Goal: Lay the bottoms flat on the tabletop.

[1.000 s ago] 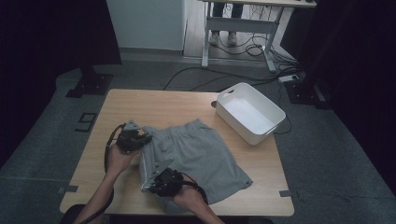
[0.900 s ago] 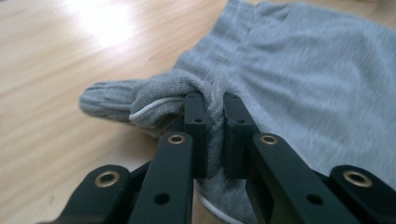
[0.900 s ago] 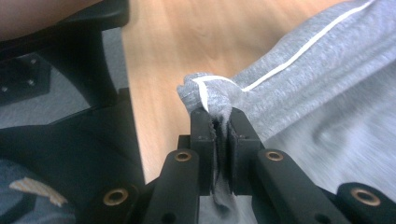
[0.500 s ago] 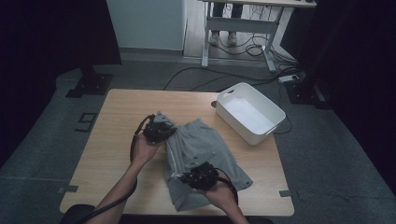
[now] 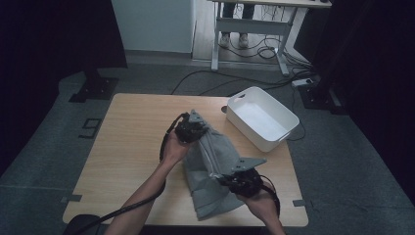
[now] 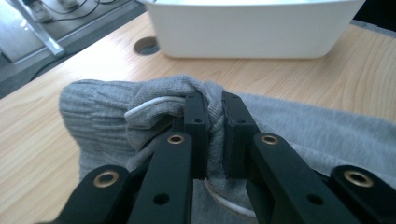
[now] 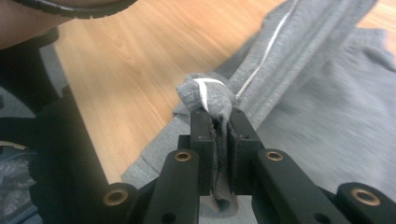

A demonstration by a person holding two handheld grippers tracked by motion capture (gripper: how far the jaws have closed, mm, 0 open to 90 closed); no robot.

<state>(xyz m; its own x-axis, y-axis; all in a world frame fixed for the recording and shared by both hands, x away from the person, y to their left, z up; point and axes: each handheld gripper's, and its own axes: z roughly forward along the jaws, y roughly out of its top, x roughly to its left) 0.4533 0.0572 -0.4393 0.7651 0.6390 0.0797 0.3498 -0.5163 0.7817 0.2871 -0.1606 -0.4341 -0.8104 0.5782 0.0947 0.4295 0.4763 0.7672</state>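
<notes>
High view: a person seated at the near edge of a wooden table [image 5: 132, 142] holds a two-jaw gripper in each hand, both clamped on a pair of grey shorts [image 5: 215, 161]. The left gripper [image 5: 192, 131] sits near the middle of the table, raised above the board, and pinches one end of the waistband. The right gripper [image 5: 243, 178] is nearer the front right corner and pinches the other end. Between them the waistband runs as a taut diagonal ridge, and the rest of the fabric hangs from it and lies bunched on the table toward the near edge. A white rectangular bin [image 5: 262, 123] stands at the table's far right corner, apart from the shorts.

Left gripper view: the jaws are almost fully closed, with a bunched fold of ribbed grey knit and a white drawcord [image 6: 149, 105] pressed between the pads. The white bin's side wall [image 6: 252, 32] lies beyond, with a round cable hole [image 6: 148, 45] in the tabletop beside it.

Right gripper view: the jaws are likewise nearly closed, gripping a thin fold of grey fabric that pokes up above the pads, crossed by a white cord [image 7: 205, 93]. The waistband stretches away toward the upper right.
</notes>
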